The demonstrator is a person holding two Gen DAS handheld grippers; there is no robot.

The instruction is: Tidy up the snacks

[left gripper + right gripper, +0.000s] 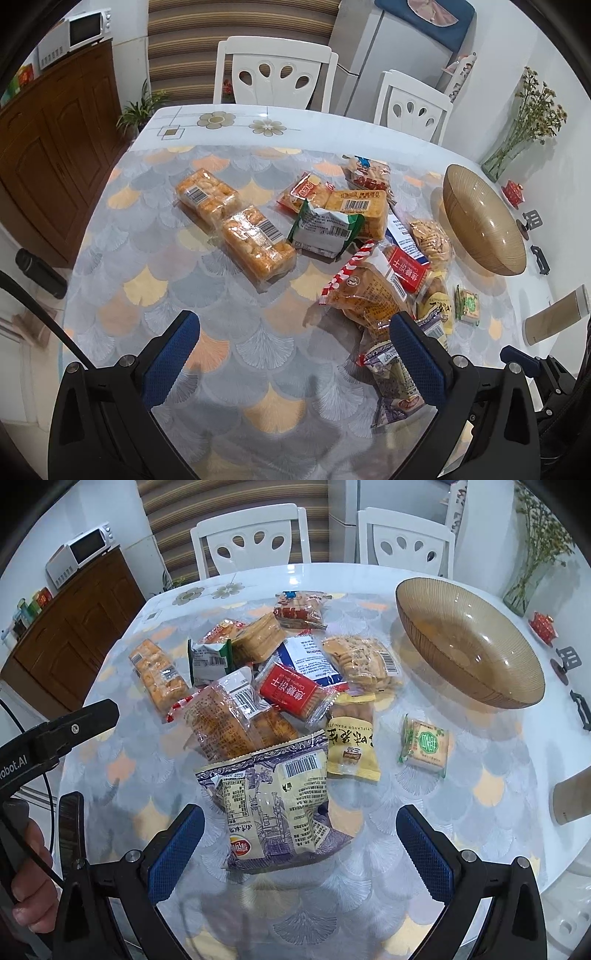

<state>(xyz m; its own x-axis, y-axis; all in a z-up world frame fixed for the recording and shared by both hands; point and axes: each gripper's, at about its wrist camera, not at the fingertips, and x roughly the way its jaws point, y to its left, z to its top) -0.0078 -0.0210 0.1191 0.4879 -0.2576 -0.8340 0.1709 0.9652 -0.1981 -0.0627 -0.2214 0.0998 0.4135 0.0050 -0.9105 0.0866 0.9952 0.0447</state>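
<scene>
Overall, both grippers were found wide open and holding nothing. The right gripper (300, 853) hovered low over the surface (480, 812), its jaws spread either side of the near end of a purple-and-cream snack bag (277, 805); contact could not be confirmed. The left gripper (295, 354) hung over bare surface, on the side of the snack pile away from the bowl (469, 642).

The brown ribbed bowl was seen empty, beyond the pile. The snacks lay heaped just beside it: a red biscuit pack (291, 694), a yellow peanut packet (351, 746) and a clear-wrapped cracker pack (221, 723) overlapped one another. A small green-and-white packet (424, 747) lay apart, nearer the bowl's front rim. Two orange cracker packs (236, 221) lay farthest from the bowl.

Risks were judged as follows. The purple bag looked puffy and slick, so a closing grip could pinch film only and slip. Its far edge touched the cracker pack, so lifting might drag neighbours. The bowl appeared shallow, so packets dropped near the rim could slide out.
</scene>
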